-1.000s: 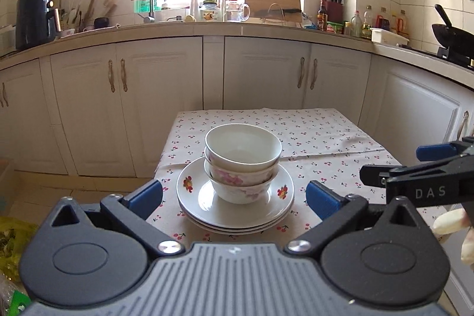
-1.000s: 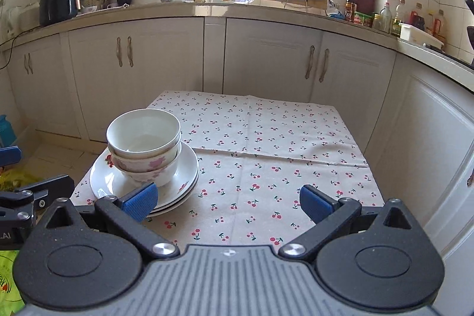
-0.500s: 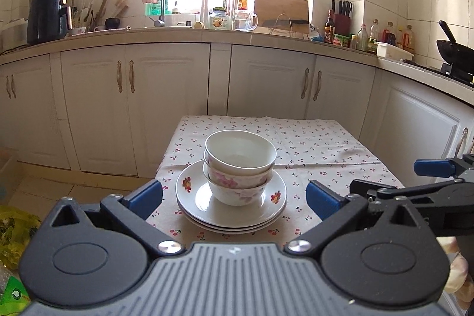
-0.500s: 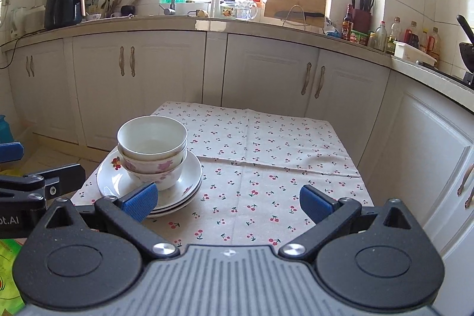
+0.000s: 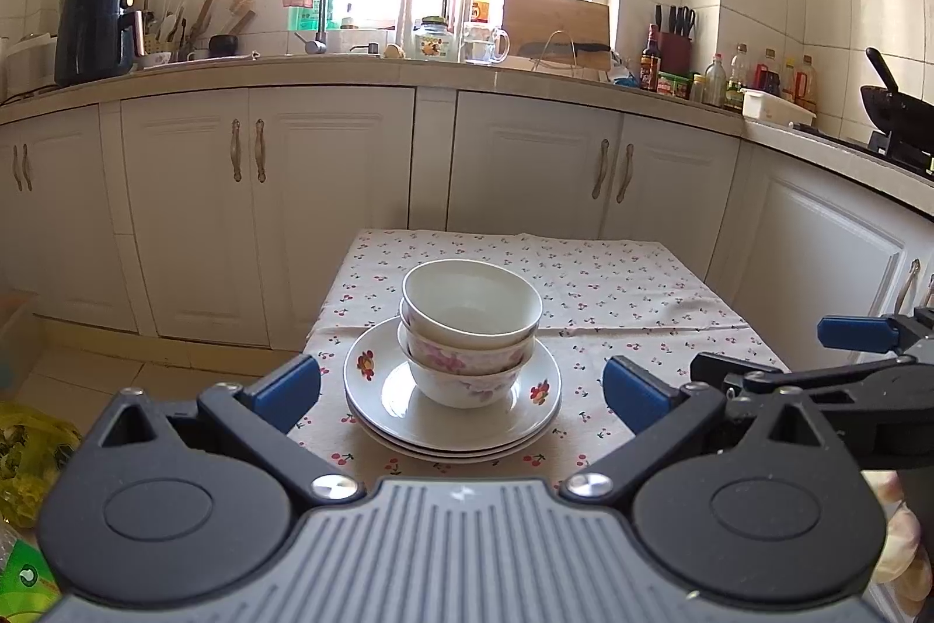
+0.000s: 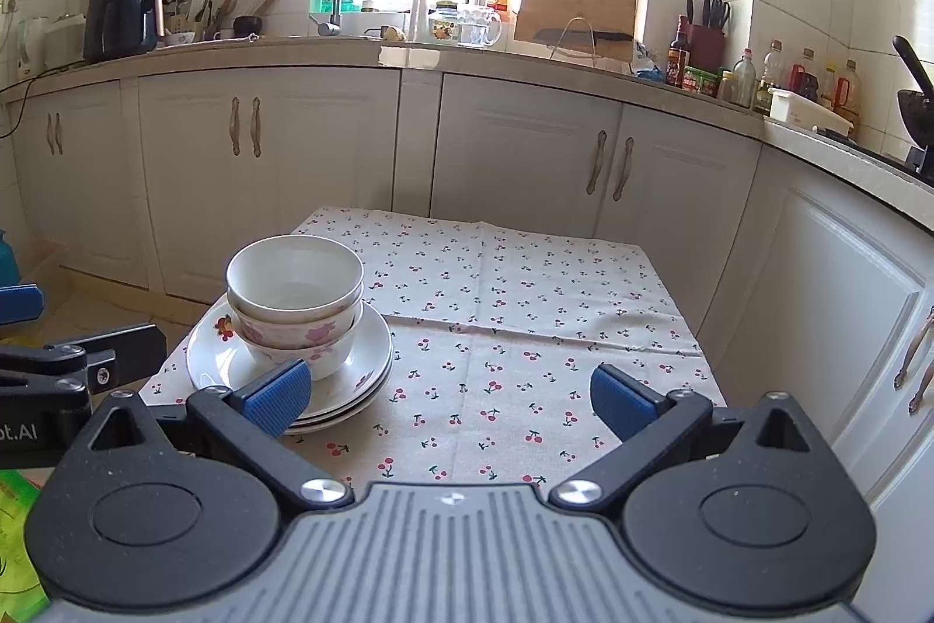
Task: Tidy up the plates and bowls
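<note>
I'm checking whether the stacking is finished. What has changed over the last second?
Both grippers, the left gripper and the right gripper, have drawn back and risen a little from the table; both are open and empty. The stack has not moved: nested bowls sit on the piled plates.

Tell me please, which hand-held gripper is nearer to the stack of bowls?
Left, probably. The left hand-held gripper faces the stack of bowls directly, open, just short of the plates. The right hand-held gripper, also open, sits off to the stack's right side.
</note>
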The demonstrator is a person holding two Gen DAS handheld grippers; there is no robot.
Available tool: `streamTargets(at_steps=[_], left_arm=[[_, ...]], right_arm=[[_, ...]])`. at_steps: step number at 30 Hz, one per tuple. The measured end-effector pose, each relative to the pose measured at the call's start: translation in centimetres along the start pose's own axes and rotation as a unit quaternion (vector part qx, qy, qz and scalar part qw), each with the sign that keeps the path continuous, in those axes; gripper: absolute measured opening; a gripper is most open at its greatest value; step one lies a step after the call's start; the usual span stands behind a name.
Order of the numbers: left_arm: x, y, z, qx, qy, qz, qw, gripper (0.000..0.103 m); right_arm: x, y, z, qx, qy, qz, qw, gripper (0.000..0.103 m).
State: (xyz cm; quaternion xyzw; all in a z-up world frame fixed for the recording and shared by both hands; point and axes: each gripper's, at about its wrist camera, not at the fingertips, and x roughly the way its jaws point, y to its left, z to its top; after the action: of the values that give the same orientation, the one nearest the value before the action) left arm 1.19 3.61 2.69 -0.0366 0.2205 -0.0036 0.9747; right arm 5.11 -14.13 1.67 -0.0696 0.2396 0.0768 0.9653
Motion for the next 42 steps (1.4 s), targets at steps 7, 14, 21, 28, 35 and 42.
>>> streamTargets(at_steps=[7,14,21,28,35,42], left_arm=[[-0.1,0.0,-0.1,-0.002,-0.002,-0.001,1.0000,0.102],[-0.3,0.0,0.0,-0.002,-0.006,-0.003,1.0000,0.102],[-0.3,0.0,0.0,-0.004,-0.007,-0.005,1.0000,0.102],[-0.4,0.1,0.0,-0.004,-0.008,-0.004,0.9999,0.102],[-0.5,0.1,0.0,-0.004,-0.010,-0.004,0.9999,0.102],[-0.7,0.0,0.0,-0.005,-0.011,-0.004,0.9999,0.102]], right_arm=[[-0.3,-0.1,0.0,0.002,-0.005,-0.004,1.000,0.103],[-0.6,-0.1,0.1,0.002,-0.012,-0.008,1.000,0.103],[-0.8,-0.1,0.1,0.001,-0.016,-0.012,1.000,0.103],[-1.0,0.1,0.1,0.000,-0.018,-0.014,1.000,0.103],[-1.1,0.1,0.2,-0.001,-0.021,-0.016,1.000,0.103],[-1.4,0.1,0.2,0.000,-0.023,-0.017,1.000,0.103]])
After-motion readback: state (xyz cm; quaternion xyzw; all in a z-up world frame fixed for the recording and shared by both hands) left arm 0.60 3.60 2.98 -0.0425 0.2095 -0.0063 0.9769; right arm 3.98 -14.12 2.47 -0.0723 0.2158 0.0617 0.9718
